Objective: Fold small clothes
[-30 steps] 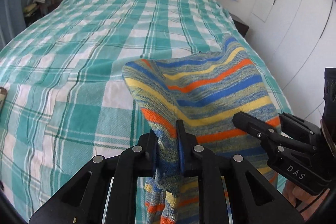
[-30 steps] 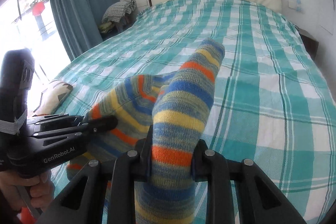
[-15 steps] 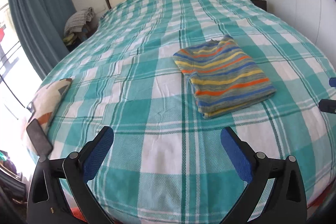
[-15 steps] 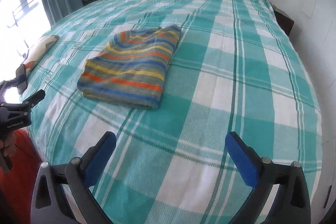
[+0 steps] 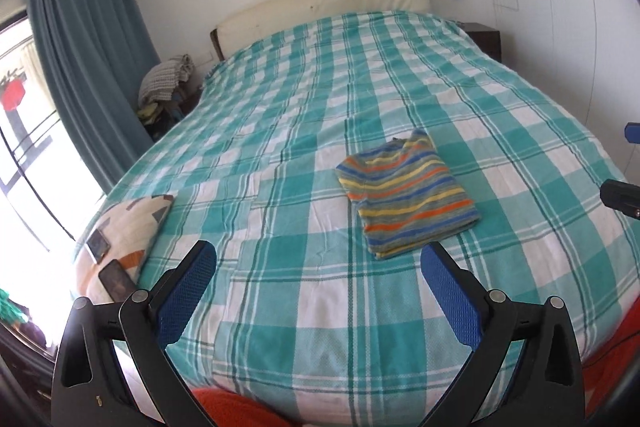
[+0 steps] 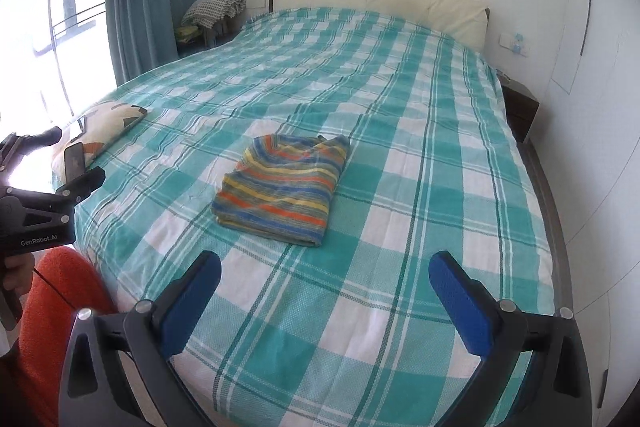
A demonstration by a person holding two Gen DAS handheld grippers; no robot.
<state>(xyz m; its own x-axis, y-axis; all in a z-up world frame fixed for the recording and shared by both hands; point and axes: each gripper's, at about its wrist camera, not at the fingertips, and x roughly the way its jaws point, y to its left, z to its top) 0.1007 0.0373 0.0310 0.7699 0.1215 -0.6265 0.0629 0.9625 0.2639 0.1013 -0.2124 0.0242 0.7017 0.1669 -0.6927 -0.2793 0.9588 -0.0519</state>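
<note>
Folded garment (image 5: 408,195) lies flat on the bed (image 5: 320,99), toward its near end, right of centre in the left wrist view. Cushion (image 5: 128,231) sits at the bed's left edge, well apart from the garment, with two phones (image 5: 108,263) on it. Headboard (image 5: 320,3) behind, at the far end. Curtain (image 5: 88,75) left of the bed (window beyond it). Both grippers, left gripper (image 5: 318,291) and right gripper (image 6: 324,303), hang before the garment, over the near bed edge, nothing between their fingers.

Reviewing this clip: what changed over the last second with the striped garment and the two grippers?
Both grippers let go: the left gripper and right gripper, earlier clamped on the striped garment, now stand open and pulled back toward the foot of the bed. The garment, earlier lifted, now lies folded flat on the checked cover. The patterned cushion stayed put.
</note>
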